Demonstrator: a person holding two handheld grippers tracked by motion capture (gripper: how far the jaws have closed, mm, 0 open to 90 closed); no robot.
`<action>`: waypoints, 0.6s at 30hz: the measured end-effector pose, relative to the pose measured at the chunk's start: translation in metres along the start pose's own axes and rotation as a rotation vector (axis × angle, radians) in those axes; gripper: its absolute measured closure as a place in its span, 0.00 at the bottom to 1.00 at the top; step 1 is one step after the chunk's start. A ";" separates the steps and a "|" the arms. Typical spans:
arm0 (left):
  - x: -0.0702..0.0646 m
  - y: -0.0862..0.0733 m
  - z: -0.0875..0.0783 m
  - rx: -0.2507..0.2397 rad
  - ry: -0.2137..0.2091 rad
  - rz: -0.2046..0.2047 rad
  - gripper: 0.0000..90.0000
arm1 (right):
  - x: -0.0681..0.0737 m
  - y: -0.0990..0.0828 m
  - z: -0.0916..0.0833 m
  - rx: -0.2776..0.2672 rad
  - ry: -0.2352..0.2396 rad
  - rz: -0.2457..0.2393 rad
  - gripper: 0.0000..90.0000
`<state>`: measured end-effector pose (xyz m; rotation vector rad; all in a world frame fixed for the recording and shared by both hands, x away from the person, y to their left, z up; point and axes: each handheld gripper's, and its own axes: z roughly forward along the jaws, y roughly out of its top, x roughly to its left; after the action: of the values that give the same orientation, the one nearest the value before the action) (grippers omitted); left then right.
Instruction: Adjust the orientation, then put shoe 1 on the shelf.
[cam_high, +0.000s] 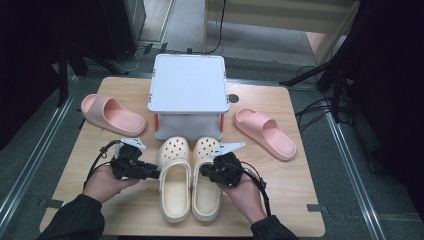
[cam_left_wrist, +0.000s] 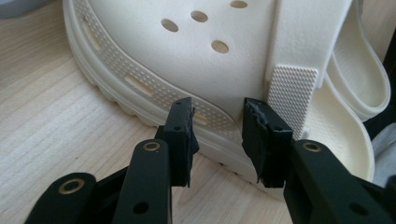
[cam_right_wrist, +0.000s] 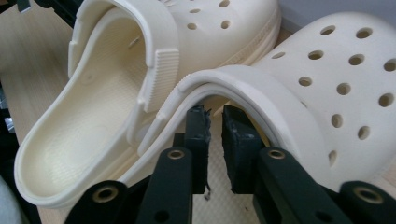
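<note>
Left gripper (cam_high: 153, 173): at 7 o'clock on the table, jaws apart, tips just beside the outer wall of the left clog (cam_high: 174, 176); nothing between the pads (cam_left_wrist: 181, 136), so no grip.
Right gripper (cam_high: 204, 170): at 5 o'clock, jaws nearly together but with a narrow gap, poised under the lifted heel strap (cam_right_wrist: 212, 81) of the right clog (cam_high: 207, 175); strap not pinched.
Clogs: cream pair side by side at 6 o'clock, touching, toes toward the grey box (cam_high: 188, 90).
Pink slides: one at 10 o'clock (cam_high: 112, 114), one at 2 o'clock (cam_high: 265, 132), well apart, untouched.
Progress: clogs apparently paired and set down; pairing or stowing of slides seemingly left.
</note>
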<state>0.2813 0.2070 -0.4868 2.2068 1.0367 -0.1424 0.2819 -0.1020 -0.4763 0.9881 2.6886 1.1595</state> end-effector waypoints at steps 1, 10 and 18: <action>0.000 0.000 -0.001 -0.001 0.004 0.000 0.69 | 0.000 0.000 -0.001 0.000 -0.001 0.000 0.88; 0.001 0.005 -0.013 -0.056 0.017 -0.010 0.73 | 0.004 -0.006 -0.007 -0.025 0.016 0.027 0.74; 0.007 0.024 -0.033 -0.129 0.026 0.006 0.87 | 0.010 -0.010 -0.016 -0.063 0.036 0.079 0.66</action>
<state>0.2970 0.2218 -0.4514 2.1004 1.0241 -0.0431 0.2642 -0.1111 -0.4696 1.0834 2.6447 1.2797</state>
